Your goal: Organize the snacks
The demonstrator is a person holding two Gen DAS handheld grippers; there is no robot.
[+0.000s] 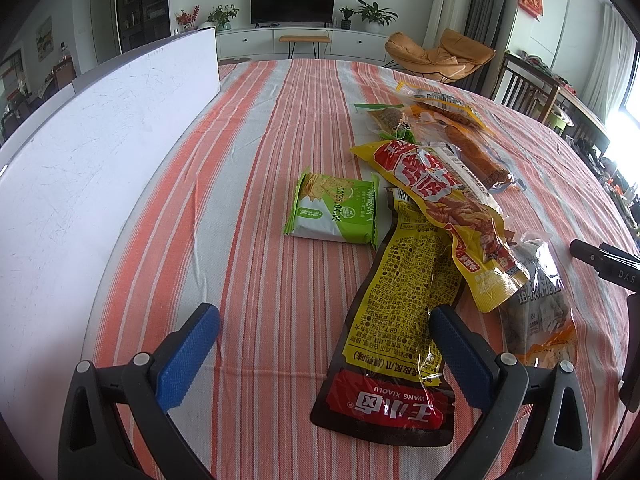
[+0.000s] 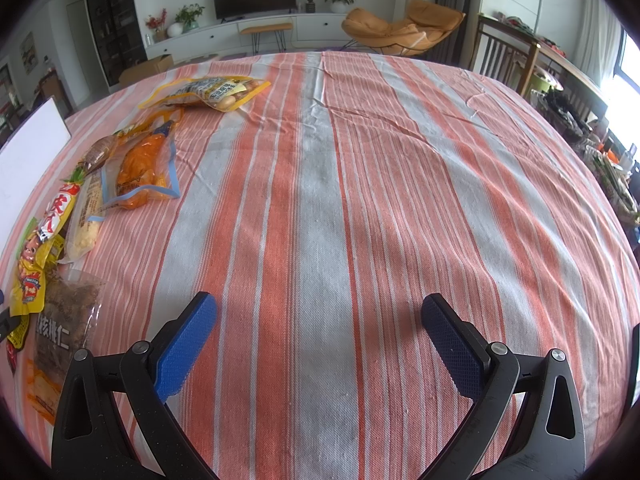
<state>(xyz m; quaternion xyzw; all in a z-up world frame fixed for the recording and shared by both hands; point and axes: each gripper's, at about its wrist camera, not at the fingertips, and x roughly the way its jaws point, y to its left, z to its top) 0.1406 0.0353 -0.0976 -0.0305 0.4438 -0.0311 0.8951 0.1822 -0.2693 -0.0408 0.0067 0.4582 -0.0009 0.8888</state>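
My left gripper (image 1: 324, 318) is open just above the striped cloth, and its right finger rests over a yellow and black chicken-feet pouch (image 1: 396, 312) lying face down. A second yellow pouch (image 1: 448, 200) overlaps it. A green cracker packet (image 1: 336, 210) lies alone further ahead. A clear walnut bag (image 1: 540, 304) lies to the right, and orange and green packets (image 1: 440, 124) are piled at the far end. My right gripper (image 2: 318, 312) is open over bare cloth. In its view the walnut bag (image 2: 66, 316), an orange meat packet (image 2: 142, 168) and a yellow-edged peanut bag (image 2: 212, 92) lie at the left.
A white box (image 1: 88, 152) with a tall flat wall stands along the table's left side. The black body of the other gripper (image 1: 608, 268) shows at the right edge. Wooden chairs (image 2: 508, 60) stand beyond the far right of the table (image 2: 440, 200).
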